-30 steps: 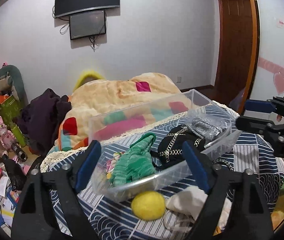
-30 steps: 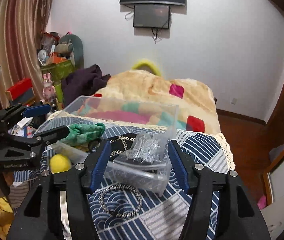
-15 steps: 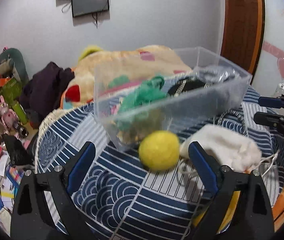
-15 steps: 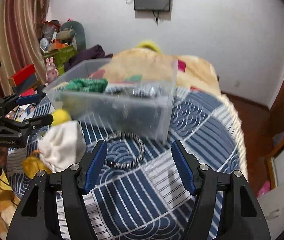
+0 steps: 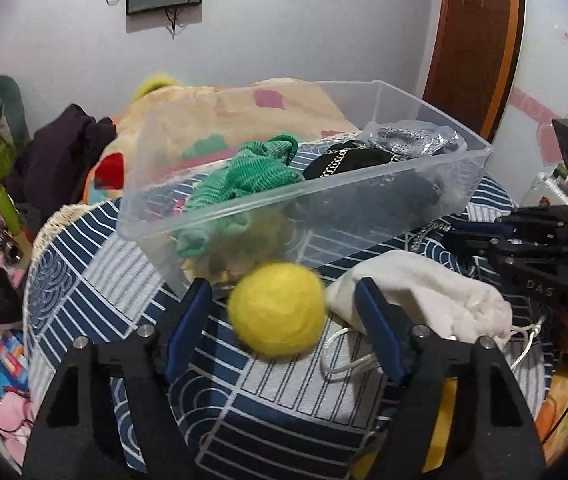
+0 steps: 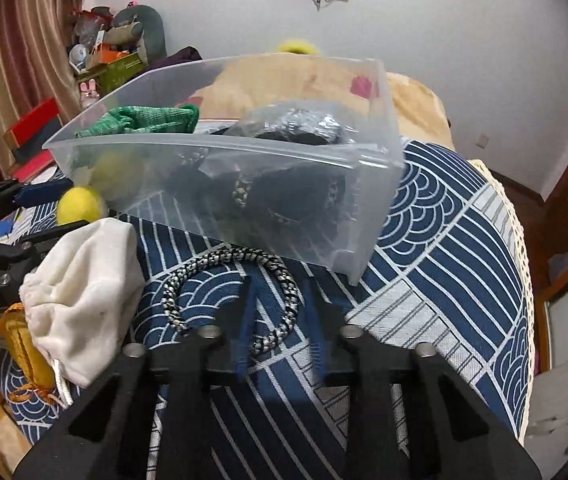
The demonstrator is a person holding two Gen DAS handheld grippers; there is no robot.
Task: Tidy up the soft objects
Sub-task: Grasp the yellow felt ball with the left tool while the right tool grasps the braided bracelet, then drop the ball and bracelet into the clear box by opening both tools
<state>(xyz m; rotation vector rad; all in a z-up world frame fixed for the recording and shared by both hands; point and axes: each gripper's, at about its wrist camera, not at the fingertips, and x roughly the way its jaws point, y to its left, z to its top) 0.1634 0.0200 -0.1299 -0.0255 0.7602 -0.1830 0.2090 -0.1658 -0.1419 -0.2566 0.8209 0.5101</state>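
Blue-padded left gripper point(image 5: 282, 304) sits low over the patterned cloth point(image 5: 268, 412), jaws spread wide, either side of the yellow felt ball point(image 5: 277, 309); neither pad touches it. Ball rests on the cloth just in front of the clear plastic bin point(image 5: 364, 208), beside a white drawstring pouch point(image 5: 424, 300).

Right gripper point(image 6: 280, 308) also low over the cloth, jaws narrowed to a small gap astride one side of the braided cord loop point(image 6: 232, 292); whether the pads actually pinch the cord, cannot tell.

Readable writing: "DAS" on the right gripper body in the left wrist view; "Robot.AI", partly legible, on the left gripper body in the right wrist view.

Bin holds a green knit item point(image 5: 244, 176), a black item with chain trim point(image 5: 348, 160), and a clear bag of silvery pieces point(image 5: 416, 140).
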